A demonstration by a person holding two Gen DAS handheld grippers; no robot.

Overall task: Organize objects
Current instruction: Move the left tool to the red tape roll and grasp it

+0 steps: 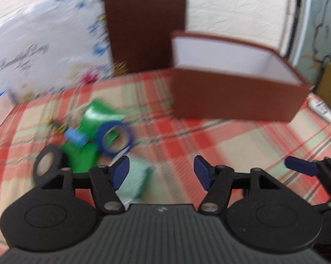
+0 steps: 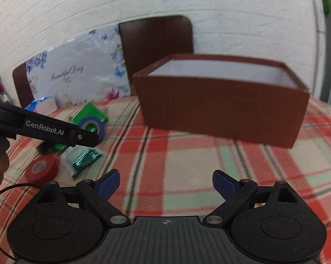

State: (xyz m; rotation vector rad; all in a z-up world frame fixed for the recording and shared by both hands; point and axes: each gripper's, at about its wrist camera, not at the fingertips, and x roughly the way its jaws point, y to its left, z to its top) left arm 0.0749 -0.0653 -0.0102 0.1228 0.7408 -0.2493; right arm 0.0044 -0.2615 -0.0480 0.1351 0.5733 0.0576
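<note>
Both grippers, left [image 1: 161,173] and right [image 2: 165,183], jaws open, empty. Brown box [image 2: 222,107] ahead of right jaws; blue tape [image 1: 116,138] ahead-left of left jaws.

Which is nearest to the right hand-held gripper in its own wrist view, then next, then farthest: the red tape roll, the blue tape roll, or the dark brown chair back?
1. Red tape roll, low on the left, just ahead of the right hand-held gripper.
2. Blue tape roll, farther back on the left, lying on green foil.
3. Dark brown chair back, beyond the table by the wall.
</note>
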